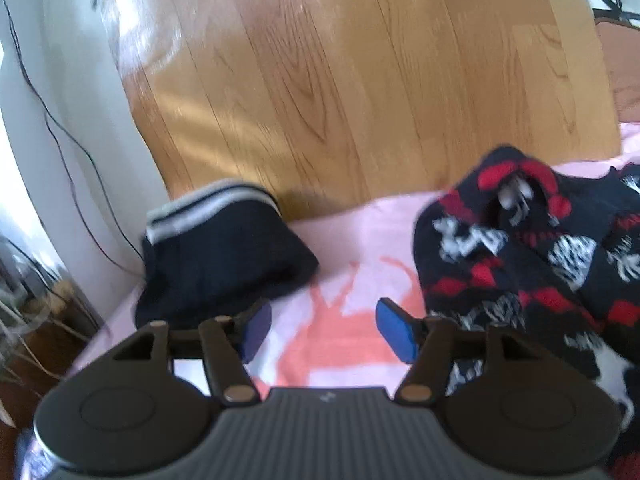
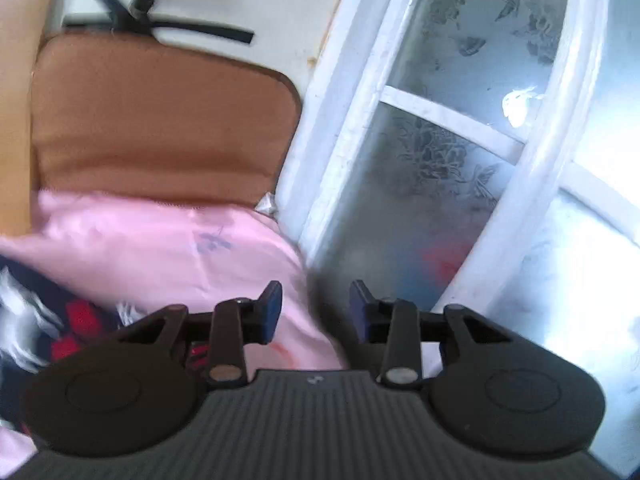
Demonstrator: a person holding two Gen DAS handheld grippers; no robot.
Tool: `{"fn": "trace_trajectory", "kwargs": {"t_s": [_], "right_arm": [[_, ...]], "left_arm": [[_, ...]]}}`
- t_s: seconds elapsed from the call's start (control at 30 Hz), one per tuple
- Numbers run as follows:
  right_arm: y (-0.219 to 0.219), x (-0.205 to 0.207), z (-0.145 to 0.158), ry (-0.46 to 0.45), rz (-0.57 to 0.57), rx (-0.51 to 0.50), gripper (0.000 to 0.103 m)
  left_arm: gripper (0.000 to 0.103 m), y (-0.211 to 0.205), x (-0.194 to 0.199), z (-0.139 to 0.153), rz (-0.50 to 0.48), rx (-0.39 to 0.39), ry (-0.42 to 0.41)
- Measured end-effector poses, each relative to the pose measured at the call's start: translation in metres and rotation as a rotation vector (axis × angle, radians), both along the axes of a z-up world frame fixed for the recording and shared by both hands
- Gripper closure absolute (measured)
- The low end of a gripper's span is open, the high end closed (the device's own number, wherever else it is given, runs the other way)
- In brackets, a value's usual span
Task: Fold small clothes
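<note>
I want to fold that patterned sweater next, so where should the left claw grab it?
Probably the red-trimmed neck opening of the sweater, coming from its left over the bare pink sheet. That raised, thick rim gives the open left claw an edge to pinch.

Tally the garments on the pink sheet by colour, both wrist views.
Dark navy with grey-white striped band: 1, folded garment near the sheet's left edge
Black with red and white pattern: 1, crumpled garment on the right, partly cut off by the frame
Total: 2 garments visible
</note>
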State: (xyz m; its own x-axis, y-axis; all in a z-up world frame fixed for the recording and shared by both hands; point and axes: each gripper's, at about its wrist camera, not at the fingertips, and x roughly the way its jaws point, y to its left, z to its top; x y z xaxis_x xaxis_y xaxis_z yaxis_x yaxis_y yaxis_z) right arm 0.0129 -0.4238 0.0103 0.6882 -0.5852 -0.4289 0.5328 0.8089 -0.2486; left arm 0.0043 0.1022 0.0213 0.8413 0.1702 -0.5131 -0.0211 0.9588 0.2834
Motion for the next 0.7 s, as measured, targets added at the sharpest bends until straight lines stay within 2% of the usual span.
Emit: {"fn": "trace_trajectory", "kwargs": {"t_s": [0.07,0.2,0.3,0.4,0.43,0.47,0.5,0.53,0.57,0.6,0.63,0.67,0.7], "right_arm": [[0.020,-0.006,0.004,-0.062,0.168,0.196,0.057],[0.090,0.009,-0.012,0.024,0.490,0.484,0.056],[0.151,0.037,-0.030,0.112,0.665,0.650,0.056],[0.195,0.069,-0.054,0.213,0.753,0.828,0.056],[0.209,0.078,-0.062,0.241,0.768,0.874,0.056],[0.224,0.091,-0.070,0.270,0.782,0.902,0.055],[0.239,0.102,-0.076,0.285,0.787,0.903,0.055],[0.252,0.114,-0.077,0.285,0.784,0.885,0.056],[0.266,0.128,-0.072,0.260,0.802,0.850,0.070],[0.279,0.146,-0.059,0.195,0.845,0.795,0.078],[0.288,0.158,-0.047,0.125,0.848,0.721,0.077],[0.294,0.174,-0.036,0.062,0.806,0.652,0.073],[0.295,0.189,-0.028,0.034,0.731,0.655,0.069]], "left_arm": [[0.028,0.008,-0.002,-0.003,-0.039,-0.073,0.058],[0.026,0.020,-0.005,-0.008,-0.120,-0.254,0.176],[0.040,0.023,-0.007,-0.016,-0.145,-0.325,0.260],[0.054,0.022,-0.020,-0.021,-0.155,-0.326,0.229],[0.067,0.021,-0.023,-0.020,-0.162,-0.335,0.225],[0.087,0.017,-0.025,-0.020,-0.176,-0.347,0.227],[0.095,0.014,-0.024,-0.019,-0.198,-0.370,0.239],[0.096,0.010,-0.023,-0.018,-0.190,-0.367,0.235],[0.096,0.006,-0.021,-0.017,-0.178,-0.343,0.232],[0.097,0.004,-0.019,-0.016,-0.172,-0.323,0.222],[0.097,0.005,-0.017,-0.015,-0.157,-0.310,0.211],[0.101,0.010,-0.016,-0.014,-0.131,-0.306,0.202],[0.101,0.017,-0.017,-0.011,-0.080,-0.281,0.175]]}}
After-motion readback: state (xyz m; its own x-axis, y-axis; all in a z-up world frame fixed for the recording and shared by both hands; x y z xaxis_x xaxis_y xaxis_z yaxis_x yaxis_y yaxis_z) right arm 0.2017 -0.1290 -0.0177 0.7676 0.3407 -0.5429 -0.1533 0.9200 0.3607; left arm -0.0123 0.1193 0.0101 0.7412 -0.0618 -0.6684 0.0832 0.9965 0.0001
